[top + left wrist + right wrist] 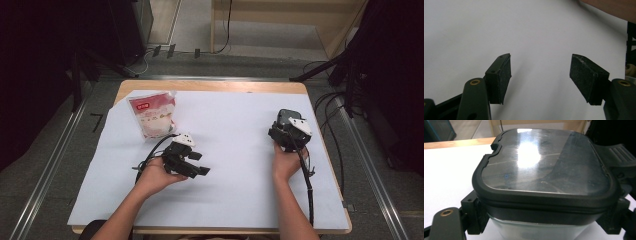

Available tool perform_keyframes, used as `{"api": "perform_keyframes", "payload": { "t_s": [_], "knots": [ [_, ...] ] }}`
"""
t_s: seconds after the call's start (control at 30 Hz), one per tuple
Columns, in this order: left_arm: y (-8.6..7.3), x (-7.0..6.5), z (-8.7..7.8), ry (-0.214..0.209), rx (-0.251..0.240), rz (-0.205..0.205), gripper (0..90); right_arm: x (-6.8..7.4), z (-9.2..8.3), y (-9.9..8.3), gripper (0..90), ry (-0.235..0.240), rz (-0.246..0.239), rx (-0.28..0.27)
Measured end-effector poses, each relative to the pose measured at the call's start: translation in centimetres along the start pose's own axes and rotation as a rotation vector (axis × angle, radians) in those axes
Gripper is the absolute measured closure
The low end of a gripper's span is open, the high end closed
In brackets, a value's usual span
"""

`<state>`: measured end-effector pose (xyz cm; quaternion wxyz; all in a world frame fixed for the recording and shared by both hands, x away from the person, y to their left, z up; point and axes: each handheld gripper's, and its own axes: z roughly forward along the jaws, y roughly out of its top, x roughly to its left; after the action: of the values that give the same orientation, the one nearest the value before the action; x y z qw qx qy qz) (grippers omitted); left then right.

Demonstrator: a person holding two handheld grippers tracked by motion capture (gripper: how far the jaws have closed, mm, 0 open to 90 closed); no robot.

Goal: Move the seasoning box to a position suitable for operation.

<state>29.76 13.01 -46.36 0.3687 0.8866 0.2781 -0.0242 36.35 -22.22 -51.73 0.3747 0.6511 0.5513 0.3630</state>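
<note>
A wooden desk (210,86) stands on a grey floor with dark gear and cables round it, and a white sheet (235,150) covers nearly all of its top. Near the desk's right edge, about halfway along it, the right gripper (289,131) has its jaws closed on the two sides of a lidded container (544,182), a box with a dark-rimmed clear lid that sits shut. The left gripper (192,162) hovers toward the left of the desk's near half, jaws spread wide with nothing between them, bare sheet beneath. A pink and white pouch (154,115) lies flat near the far left corner, untouched. As I judge it, the container is gripped but unopened, and the pouch's part in the work lies ahead.
</note>
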Motion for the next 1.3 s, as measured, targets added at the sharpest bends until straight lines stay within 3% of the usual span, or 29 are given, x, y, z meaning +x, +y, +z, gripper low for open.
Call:
{"api": "perform_keyframes", "payload": {
  "t_s": [0.3, 0.47, 0.53, 0.7, 1.0, 1.23, 1.3],
  "knots": [
    [0.0, 0.2, -0.1, 0.005, -0.001, -0.002, 34.6, -0.3, -0.8, 0.2, 15.6, 0.073, -0.018, 0.023],
    [0.0, 0.2, -0.1, 0.009, -0.004, -0.013, 34.6, -0.2, -2.4, 1.1, 15.6, 0.158, -0.016, 0.007],
    [0.0, 0.3, -0.1, 0.012, -0.004, -0.012, 34.6, 0.0, -3.1, 1.2, 15.6, 0.184, -0.043, 0.002],
    [0.0, 0.3, -0.2, 0.015, -0.005, -0.014, 34.6, 0.5, -4.0, 1.1, 15.6, 0.237, -0.058, 0.005],
    [0.0, 0.8, -0.6, 0.032, -0.013, -0.027, 35.0, 3.7, -6.3, 0.1, 15.6, 0.363, -0.120, 0.016],
    [-0.2, 1.2, -1.1, 0.054, -0.019, -0.037, 35.3, 6.1, -6.9, -0.9, 15.7, 0.436, -0.114, 0.049],
    [-0.2, 1.4, -1.3, 0.059, -0.022, -0.047, 35.3, 7.3, -7.2, -1.3, 15.6, 0.462, -0.137, 0.049]
  ]
}}
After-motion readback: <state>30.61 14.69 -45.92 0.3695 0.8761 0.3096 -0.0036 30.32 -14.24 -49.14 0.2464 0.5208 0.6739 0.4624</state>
